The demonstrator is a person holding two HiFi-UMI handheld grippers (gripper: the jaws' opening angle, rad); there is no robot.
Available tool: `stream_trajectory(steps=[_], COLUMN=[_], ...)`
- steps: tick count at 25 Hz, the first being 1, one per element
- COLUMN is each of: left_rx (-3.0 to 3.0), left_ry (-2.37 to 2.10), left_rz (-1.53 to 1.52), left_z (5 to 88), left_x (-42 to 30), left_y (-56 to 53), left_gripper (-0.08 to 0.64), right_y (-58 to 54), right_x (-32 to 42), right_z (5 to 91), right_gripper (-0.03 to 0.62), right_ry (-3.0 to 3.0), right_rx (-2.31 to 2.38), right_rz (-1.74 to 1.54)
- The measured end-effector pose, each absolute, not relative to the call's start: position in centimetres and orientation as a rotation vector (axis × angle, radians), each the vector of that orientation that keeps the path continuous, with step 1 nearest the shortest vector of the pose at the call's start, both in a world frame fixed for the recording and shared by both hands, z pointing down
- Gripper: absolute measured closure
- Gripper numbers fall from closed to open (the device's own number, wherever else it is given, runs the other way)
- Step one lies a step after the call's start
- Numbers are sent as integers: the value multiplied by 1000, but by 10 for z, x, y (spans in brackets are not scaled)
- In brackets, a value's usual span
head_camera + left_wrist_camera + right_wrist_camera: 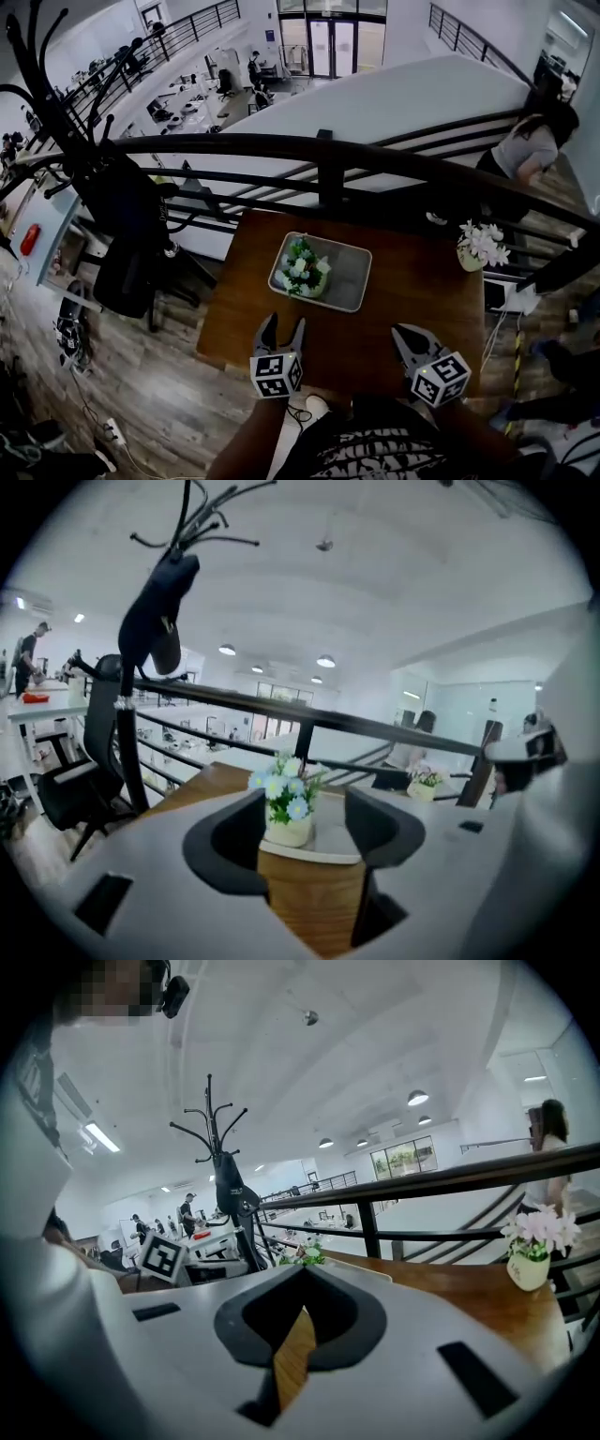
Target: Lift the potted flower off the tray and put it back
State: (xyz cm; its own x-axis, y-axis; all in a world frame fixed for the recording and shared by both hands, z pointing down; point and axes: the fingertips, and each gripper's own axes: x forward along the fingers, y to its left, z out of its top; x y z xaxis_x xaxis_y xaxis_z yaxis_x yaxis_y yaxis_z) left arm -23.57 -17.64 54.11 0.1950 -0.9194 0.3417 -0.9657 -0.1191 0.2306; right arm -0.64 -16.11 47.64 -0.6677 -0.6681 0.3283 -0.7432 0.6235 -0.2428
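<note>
Potted flower (302,267): a white pot with white and pale blue blooms and green leaves, stood upright in the left part of the tray.
Tray (354,274): grey and rectangular, laid on the wooden table (412,300) towards its far edge, near the black railing (328,155).
Left gripper (283,322): held over the near edge of the table, jaws parted to a middling width with nothing gripped. The flower is seen beyond the gap, well apart.
Right gripper (403,332): jaw tips brought together, nothing held between them.
Markings: black-and-white square codes are borne on the left cube (275,373) and the right cube (441,377).
Second pot (478,246): pale flowers, set at the table's far right corner.
</note>
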Motion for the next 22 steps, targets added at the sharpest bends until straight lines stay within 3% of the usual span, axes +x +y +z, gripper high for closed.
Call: stream_trajectory(steps=[1,7,22], left_rx=[2094,2152,2115], left_ry=[-1797,-1915,-1815], left_rz=[125,77,118], left_z=[522,480,507], left_x=[-237,-241,-244], left_y=[-167,-126,-102], left_gripper=[317,541,552], right_y=[-162,-159,-125], right_x=[-10,-32,-24], right_z=[476,479,487], right_gripper=[600,600,600], right_ry=[-2648,-2669,-2658], right_rx=[1157,1115,1106], right_rz=[528,513,390])
